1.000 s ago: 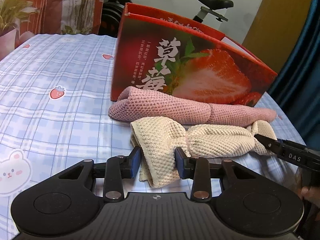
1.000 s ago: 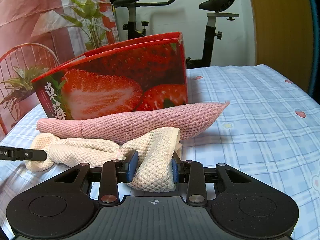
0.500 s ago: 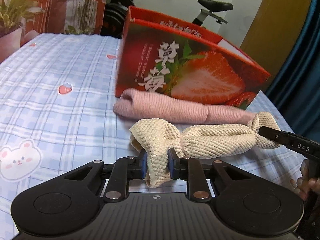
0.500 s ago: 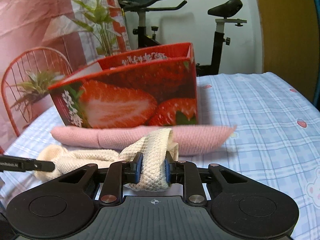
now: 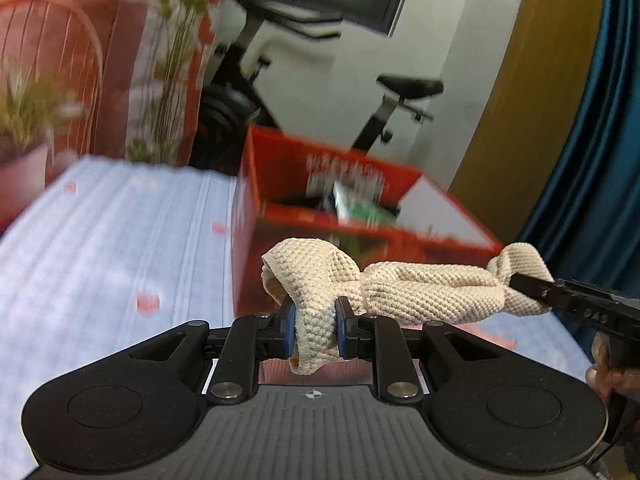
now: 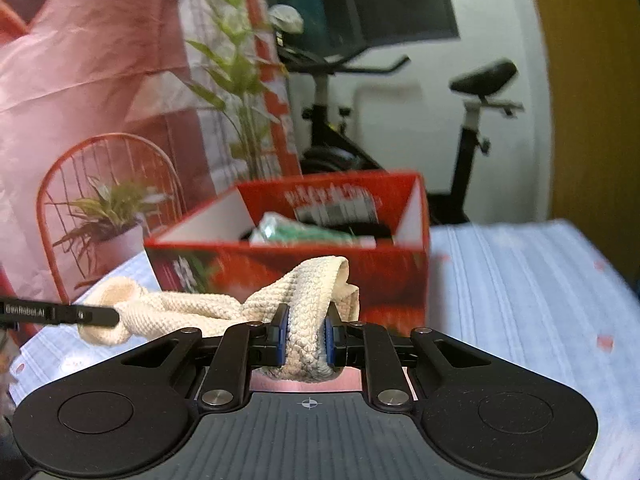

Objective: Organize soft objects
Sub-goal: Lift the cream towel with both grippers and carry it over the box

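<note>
With the left gripper (image 5: 313, 330) clamped and the right gripper (image 6: 305, 340) still closing on the ends of the cream towel (image 5: 420, 288) hanging before the red box (image 6: 320, 256), we risk sagging cloth snagging its rim.

We see a cream waffle-knit towel (image 5: 420, 292) at centre frame, and behind it a bright red box (image 6: 320, 280) with a strawberry print. Inside the box we catch something green (image 6: 296, 234). The bed sheet (image 6: 520, 292) at right is pale blue check with small red motifs. The gripper pads (image 5: 289, 330) are blue on black.
</note>
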